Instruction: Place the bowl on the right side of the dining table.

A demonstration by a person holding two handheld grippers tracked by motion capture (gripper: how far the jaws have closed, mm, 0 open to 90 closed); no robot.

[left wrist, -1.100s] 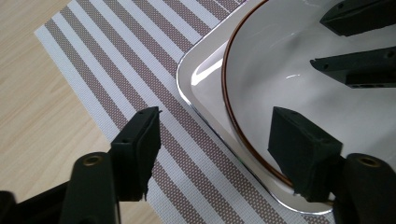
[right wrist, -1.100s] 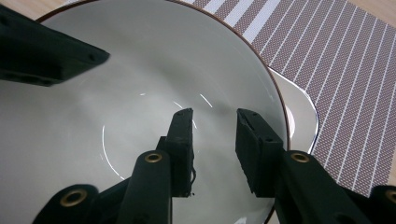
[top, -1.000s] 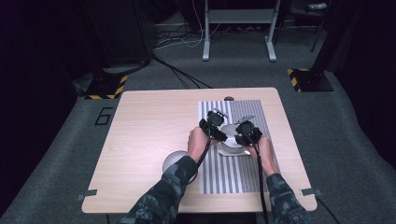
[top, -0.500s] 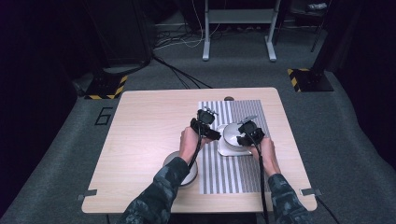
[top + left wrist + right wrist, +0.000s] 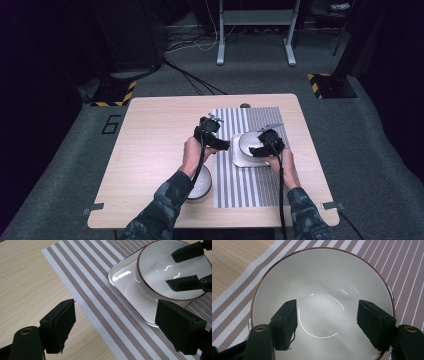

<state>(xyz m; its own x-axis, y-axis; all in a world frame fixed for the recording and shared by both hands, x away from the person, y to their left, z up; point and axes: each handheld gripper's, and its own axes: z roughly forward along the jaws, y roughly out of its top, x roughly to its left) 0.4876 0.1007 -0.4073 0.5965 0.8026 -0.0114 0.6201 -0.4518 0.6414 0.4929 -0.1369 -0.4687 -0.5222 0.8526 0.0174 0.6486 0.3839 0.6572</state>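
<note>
A white bowl (image 5: 248,141) with a thin brown rim stands on a white square plate (image 5: 240,161), on a striped placemat (image 5: 250,190). My right gripper (image 5: 257,149) hovers over the bowl (image 5: 322,275). Its jaws have just been opening and stand apart above the bowl's hollow, gripping nothing (image 5: 327,312). My left gripper (image 5: 222,144) is left of the plate (image 5: 125,282), over the placemat's edge (image 5: 100,290). Its jaws have also just been opening, with nothing between them (image 5: 117,315). From the left gripper view the bowl (image 5: 160,262) lies at the upper right, under the other gripper's jaws.
A second pale bowl (image 5: 200,187) sits near the table's front edge, partly under the left forearm. A small dark round thing (image 5: 245,105) lies at the table's far edge. Bare wood (image 5: 150,140) stretches left of the placemat.
The left hand has drawn its gripper to the left, away from the bowl. The right hand has stayed over the bowl.
</note>
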